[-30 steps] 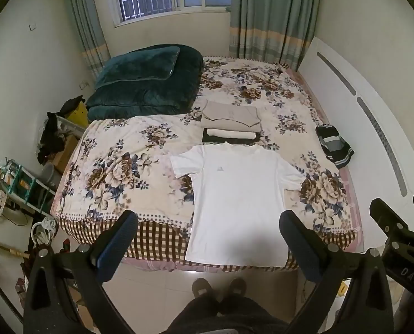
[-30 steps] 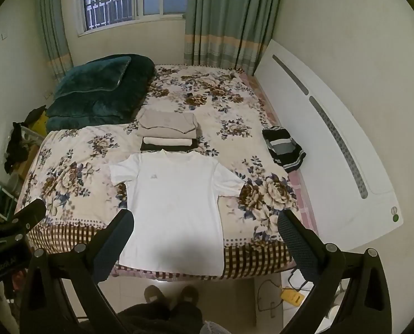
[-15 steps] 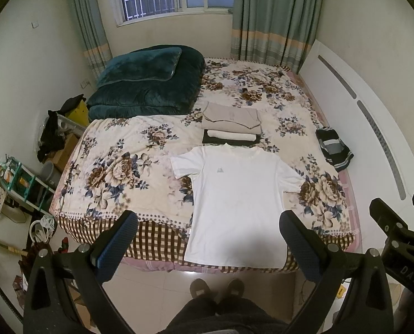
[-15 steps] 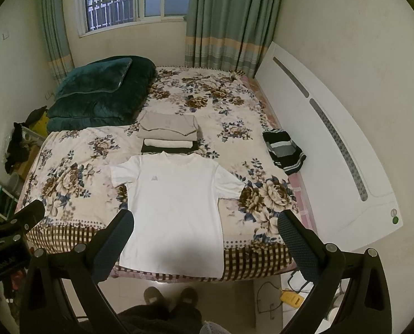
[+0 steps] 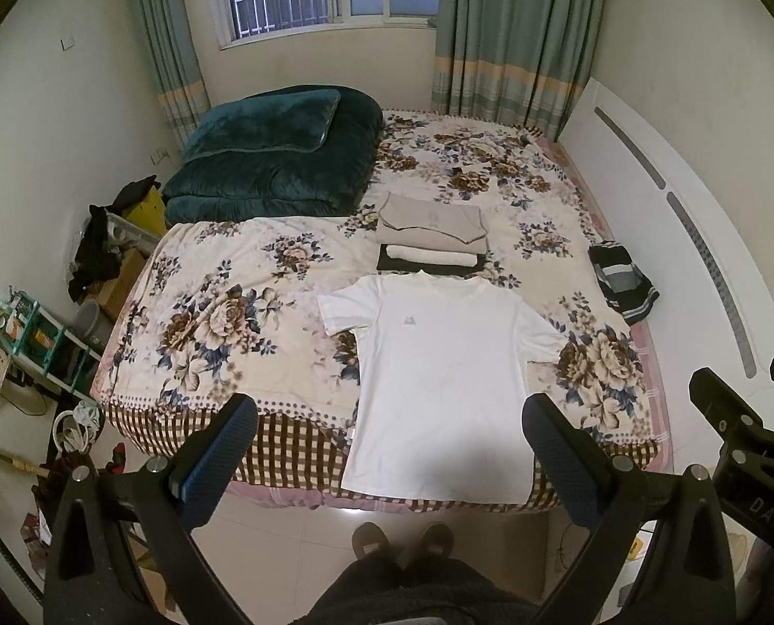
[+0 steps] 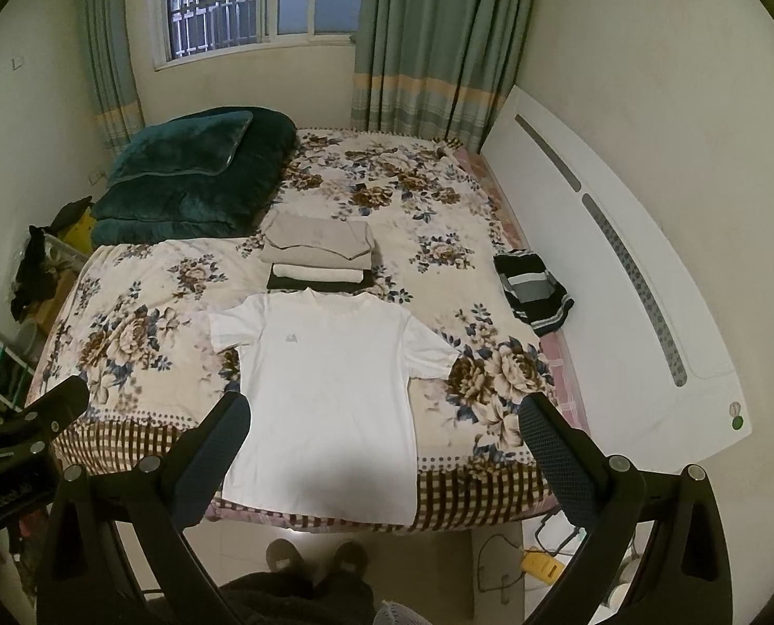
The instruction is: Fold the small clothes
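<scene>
Below: white T-shirt [image 5: 441,380] flat on bed [image 5: 220,312], long axis running away from me, hem nearest. Left gripper [image 5: 387,448] and right gripper [image 6: 384,442] both spread, empty, well above; left nearer left sleeve.

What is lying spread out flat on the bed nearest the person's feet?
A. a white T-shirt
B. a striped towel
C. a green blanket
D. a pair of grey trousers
A: the white T-shirt lies face up with both sleeves out at the near edge of the bed, just in front of the stack of folded clothes; both grippers hover open above it.
</scene>
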A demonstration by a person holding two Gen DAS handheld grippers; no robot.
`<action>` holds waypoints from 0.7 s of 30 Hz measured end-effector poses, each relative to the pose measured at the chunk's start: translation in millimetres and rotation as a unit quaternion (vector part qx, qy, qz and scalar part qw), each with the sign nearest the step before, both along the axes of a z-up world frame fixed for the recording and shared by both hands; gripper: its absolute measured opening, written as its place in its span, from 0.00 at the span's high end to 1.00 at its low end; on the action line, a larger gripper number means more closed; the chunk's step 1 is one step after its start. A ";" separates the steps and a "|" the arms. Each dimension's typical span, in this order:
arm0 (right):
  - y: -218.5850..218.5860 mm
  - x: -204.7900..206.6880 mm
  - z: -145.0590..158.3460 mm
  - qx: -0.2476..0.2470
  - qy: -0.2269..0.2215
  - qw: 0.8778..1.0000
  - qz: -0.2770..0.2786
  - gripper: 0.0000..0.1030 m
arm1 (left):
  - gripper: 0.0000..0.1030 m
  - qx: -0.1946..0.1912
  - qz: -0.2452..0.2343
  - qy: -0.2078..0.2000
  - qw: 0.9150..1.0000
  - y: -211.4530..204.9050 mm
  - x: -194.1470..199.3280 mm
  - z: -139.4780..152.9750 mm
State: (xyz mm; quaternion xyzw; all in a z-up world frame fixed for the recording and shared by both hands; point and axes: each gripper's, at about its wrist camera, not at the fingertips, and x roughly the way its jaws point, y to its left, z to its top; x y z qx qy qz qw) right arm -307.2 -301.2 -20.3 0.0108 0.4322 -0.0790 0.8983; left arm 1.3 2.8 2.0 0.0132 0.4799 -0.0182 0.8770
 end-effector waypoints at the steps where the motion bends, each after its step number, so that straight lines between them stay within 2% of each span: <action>1: 0.3 0.0 0.1 0.000 -0.001 1.000 0.000 0.00 | 0.00 -0.001 0.001 0.000 1.000 0.1 -0.1 -0.1; 21: 1.9 -3.0 0.5 -0.003 -0.001 1.000 0.001 0.00 | 0.00 0.000 0.001 0.000 1.000 -5.9 -4.5 -0.9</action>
